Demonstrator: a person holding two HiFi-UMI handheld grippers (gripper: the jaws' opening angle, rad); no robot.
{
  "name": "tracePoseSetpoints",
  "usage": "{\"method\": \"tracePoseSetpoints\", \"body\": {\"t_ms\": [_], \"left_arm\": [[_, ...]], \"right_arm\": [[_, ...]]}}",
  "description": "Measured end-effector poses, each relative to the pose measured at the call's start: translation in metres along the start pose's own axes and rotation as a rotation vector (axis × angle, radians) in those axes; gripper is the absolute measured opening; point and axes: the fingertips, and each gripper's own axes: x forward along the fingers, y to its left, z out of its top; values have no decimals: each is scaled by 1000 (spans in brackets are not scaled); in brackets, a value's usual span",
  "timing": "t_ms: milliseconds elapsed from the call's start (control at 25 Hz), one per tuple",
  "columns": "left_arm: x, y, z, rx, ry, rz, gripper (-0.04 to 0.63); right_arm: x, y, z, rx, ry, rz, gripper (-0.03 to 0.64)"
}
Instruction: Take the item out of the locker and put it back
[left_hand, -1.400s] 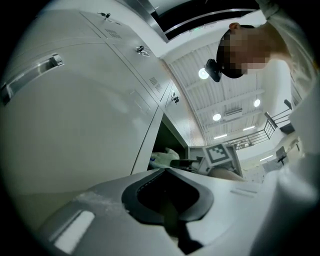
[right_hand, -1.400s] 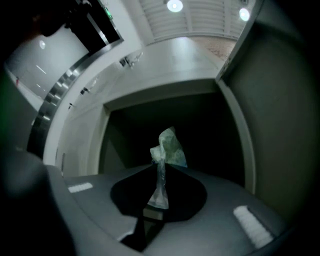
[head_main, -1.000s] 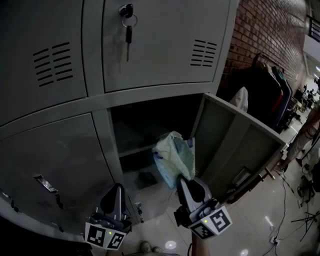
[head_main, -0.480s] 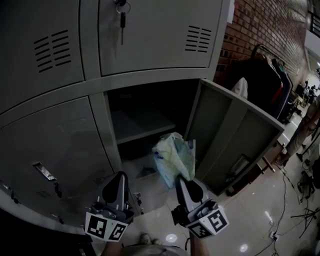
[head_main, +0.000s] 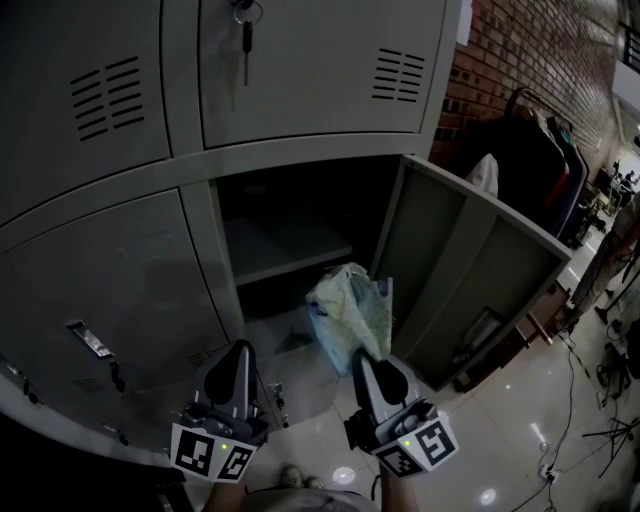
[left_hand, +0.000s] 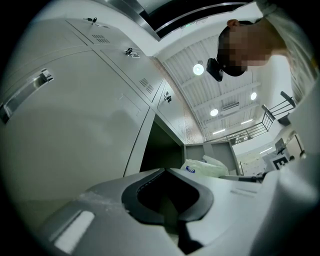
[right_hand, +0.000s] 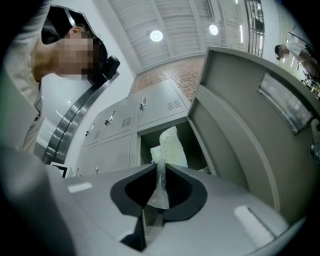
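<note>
Before open locker (head_main: 290, 250), right tool (head_main: 364, 362) pinching bag (head_main: 348, 315), label (left_hand: 191, 169) illegible

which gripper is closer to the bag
Right. The right gripper is shut on the bag, pinching its plastic. The left gripper hangs off to the bag's left, jaws together, not touching it.

The left hand-held gripper (head_main: 238, 352) and right hand-held gripper (head_main: 366, 368) are grey tapered shells with dark linings, each backed by a white cube (head_main: 210, 462) of black square markers; the person's top (right_hand: 50, 112) is white.
</note>
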Motion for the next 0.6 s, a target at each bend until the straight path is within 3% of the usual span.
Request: {"method": "tracePoseSetpoints", "body": {"t_ms": [600], "left_arm": [[-2,10,3,1,-7,19,3]], "right_arm": [[5,-1,-6,-19,10,-7,35]]}}
